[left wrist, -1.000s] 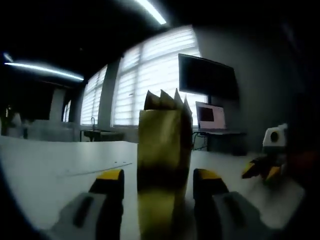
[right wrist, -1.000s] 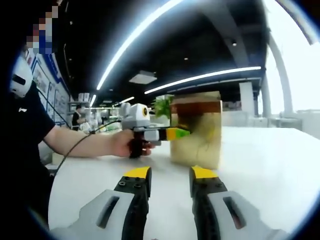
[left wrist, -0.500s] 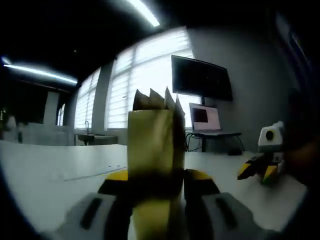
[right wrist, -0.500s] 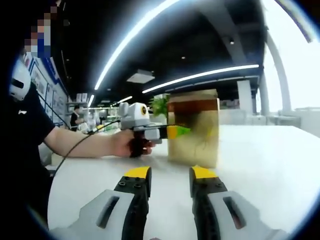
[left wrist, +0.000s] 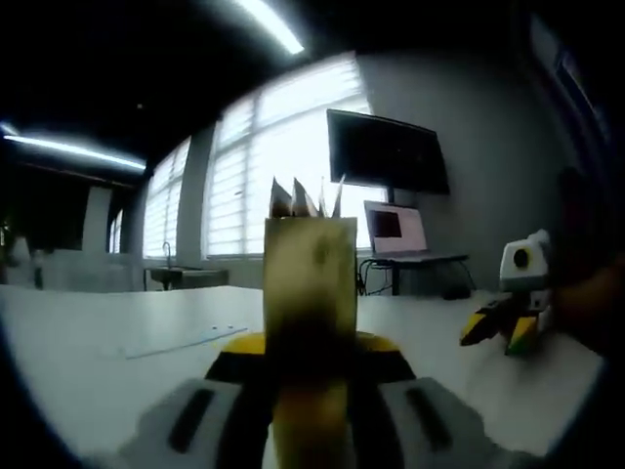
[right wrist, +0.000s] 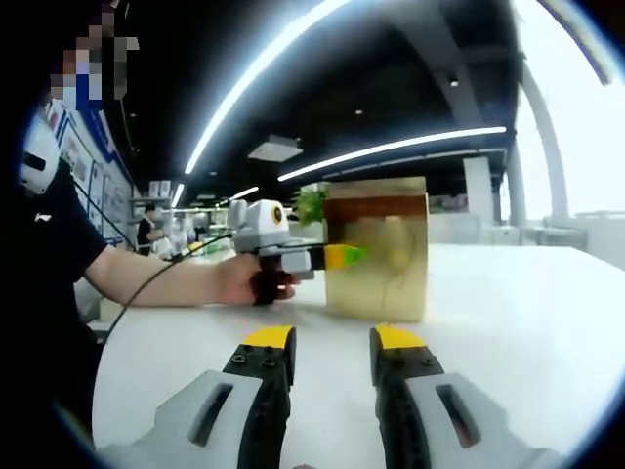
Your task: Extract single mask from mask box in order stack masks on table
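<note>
The mask box [left wrist: 311, 283] is a tall yellow-brown carton standing upright on the white table [left wrist: 107, 342]; white mask edges [left wrist: 305, 198] stick out of its top. My left gripper [left wrist: 311, 344] is shut on the box, its yellow-tipped jaws pressed against both sides low down. In the right gripper view the same box [right wrist: 381, 264] stands a little ahead, with the left gripper [right wrist: 342, 256] clamped on it from the left, held by a person's hand. My right gripper [right wrist: 332, 342] stays open short of the box, nothing between its jaws, and appears as the right gripper [left wrist: 508, 327] in the left gripper view.
A dark monitor [left wrist: 386, 151] and a laptop [left wrist: 395, 230] stand on a desk behind the table. A thin flat sheet [left wrist: 171, 342] lies on the table to the left. The person's forearm [right wrist: 161, 280] reaches in from the left. A green plant [right wrist: 311, 203] sits behind the box.
The left gripper's jaws have come together from either side of the mask box until they clamp it. The right gripper has stayed open and nearly still.
</note>
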Demonstrator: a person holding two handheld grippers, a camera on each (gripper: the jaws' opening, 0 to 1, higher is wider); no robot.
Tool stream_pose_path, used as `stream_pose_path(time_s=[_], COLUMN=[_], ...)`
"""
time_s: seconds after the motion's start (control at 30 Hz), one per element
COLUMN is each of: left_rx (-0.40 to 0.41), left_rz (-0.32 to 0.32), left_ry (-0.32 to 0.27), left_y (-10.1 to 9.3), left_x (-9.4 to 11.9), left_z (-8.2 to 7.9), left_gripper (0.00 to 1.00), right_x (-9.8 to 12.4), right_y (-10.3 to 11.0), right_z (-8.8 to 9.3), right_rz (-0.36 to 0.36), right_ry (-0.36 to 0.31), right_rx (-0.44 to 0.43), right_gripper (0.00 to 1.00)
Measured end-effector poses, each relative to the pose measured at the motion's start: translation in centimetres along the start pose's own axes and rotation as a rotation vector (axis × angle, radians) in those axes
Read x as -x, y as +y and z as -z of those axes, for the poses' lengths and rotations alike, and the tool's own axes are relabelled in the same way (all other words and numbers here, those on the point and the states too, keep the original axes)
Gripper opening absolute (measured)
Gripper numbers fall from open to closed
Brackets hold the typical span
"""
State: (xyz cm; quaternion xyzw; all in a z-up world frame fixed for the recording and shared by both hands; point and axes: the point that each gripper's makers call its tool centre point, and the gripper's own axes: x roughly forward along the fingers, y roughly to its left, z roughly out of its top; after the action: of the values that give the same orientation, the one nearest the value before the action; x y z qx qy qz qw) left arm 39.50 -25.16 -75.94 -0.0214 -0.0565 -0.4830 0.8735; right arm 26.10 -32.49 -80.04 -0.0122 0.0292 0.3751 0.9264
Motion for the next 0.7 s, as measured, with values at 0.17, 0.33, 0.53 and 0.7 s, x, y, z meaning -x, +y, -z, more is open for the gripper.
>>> stream_pose_path(time_s=[0.17, 0.33, 0.53, 0.7], left_rx=[0.012, 0.016, 0.013, 0.001], left_rz=[-0.014, -0.02, -0.02, -0.023], left_ry=[0.008, 0.011, 0.009, 0.017], left_y=[0.2, 0.3, 0.5, 0.6], left_x=[0.1, 0.2, 0.5, 1.4], left_z=[0.1, 0.1, 0.0, -0.1], left_gripper=[0.31, 0.3, 0.3, 0.3], right_x=[0.0, 0.0, -0.1, -0.3], right_y=[-0.1, 0.0, 0.3, 0.8], right_z=[0.0, -0.1, -0.1, -0.2], right_rz=[0.003, 0.003, -0.001, -0.008], right_ry=[0.0, -0.001, -0.004, -0.003], right_rx=[0.001, 0.002, 0.007, 0.012], right_gripper=[0.27, 0.27, 0.27, 0.27])
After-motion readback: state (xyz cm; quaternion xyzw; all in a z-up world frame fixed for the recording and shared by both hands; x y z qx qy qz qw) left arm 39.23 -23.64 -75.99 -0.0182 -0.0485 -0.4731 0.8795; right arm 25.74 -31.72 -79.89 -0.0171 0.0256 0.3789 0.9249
